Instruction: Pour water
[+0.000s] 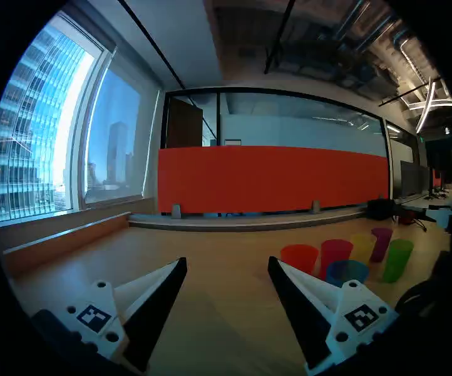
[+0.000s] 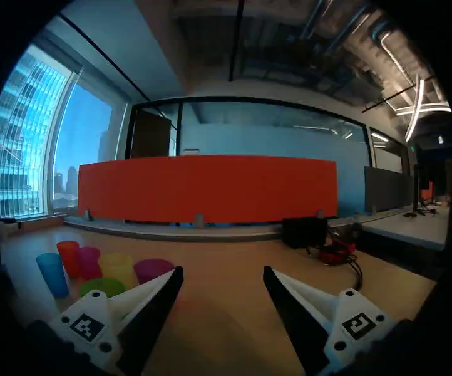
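While left tongs (image 1: 226, 259) and right tongs (image 2: 223, 269) gape wide, empty, cups (image 1: 335, 250) cluster nearby; right gripper view adds black box (image 2: 304, 232).

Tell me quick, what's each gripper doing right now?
Left gripper: open, holding nothing.
Right gripper: open, holding nothing.

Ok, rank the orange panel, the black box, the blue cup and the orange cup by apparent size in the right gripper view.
Largest: orange panel, by far.
Next: black box and blue cup look alike, so unranked.
Smallest: orange cup, but it stands behind the blue cup, so nearness may explain that.
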